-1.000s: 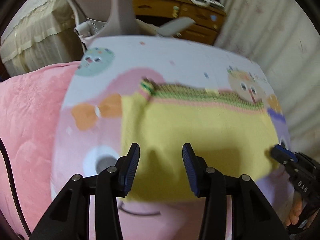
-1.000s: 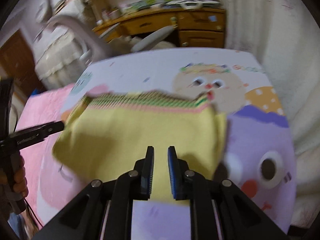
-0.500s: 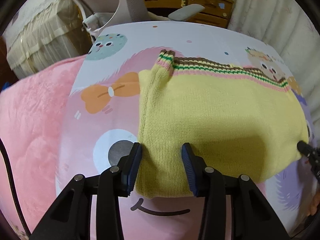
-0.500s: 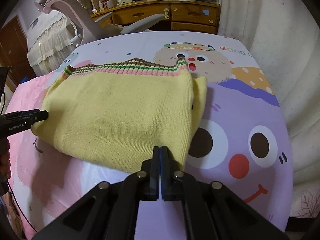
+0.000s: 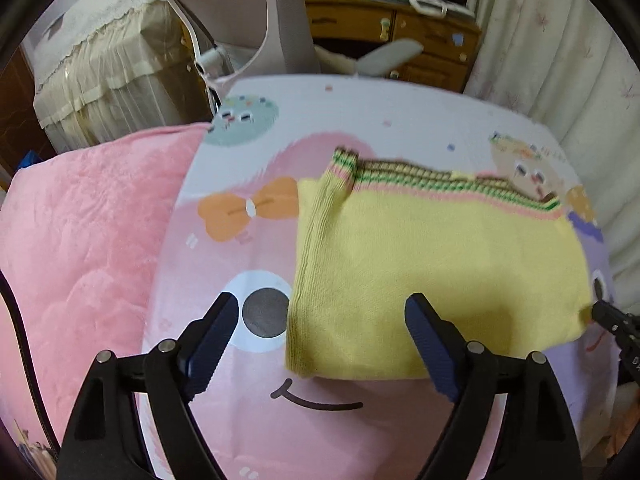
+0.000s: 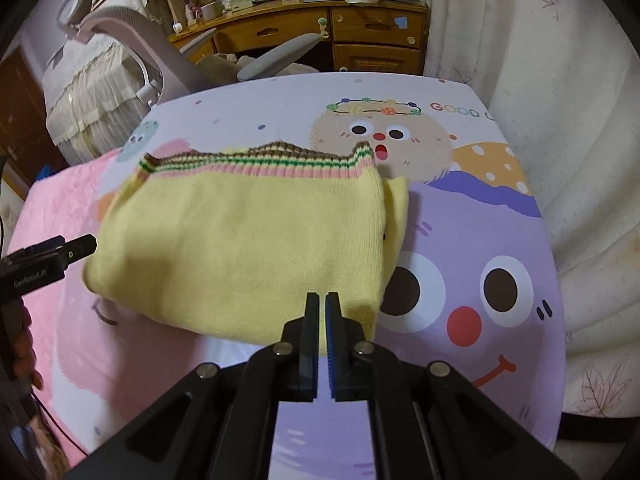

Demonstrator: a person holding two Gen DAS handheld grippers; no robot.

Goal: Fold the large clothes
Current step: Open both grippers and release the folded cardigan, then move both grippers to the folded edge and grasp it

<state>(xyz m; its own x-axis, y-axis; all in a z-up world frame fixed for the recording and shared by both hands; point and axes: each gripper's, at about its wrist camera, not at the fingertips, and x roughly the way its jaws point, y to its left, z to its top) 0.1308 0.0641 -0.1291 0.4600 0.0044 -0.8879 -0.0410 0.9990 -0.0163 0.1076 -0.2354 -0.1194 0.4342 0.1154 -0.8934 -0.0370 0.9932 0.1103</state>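
- A yellow knitted sweater lies folded into a flat rectangle on a bed with a cartoon-print sheet.
- The sweater's striped ribbed hem, in pink, green and brown bands, runs along its far edge.
- The left gripper hangs over the sweater's near left corner; its jaws are opening and already stand wide apart, with the corner lying between them but neither blue pad pressing on the knit.
- The right gripper sits at the sweater's near right corner with its jaws clenched together; whether any knit is pinched between them, I cannot tell.
- In the right wrist view the left gripper shows at the sweater's left edge, with a hand below it.
- A pink blanket covers the left part of the bed.
- Beyond the far end of the bed stand a grey office chair and a wooden desk; a pale curtain hangs on the right.
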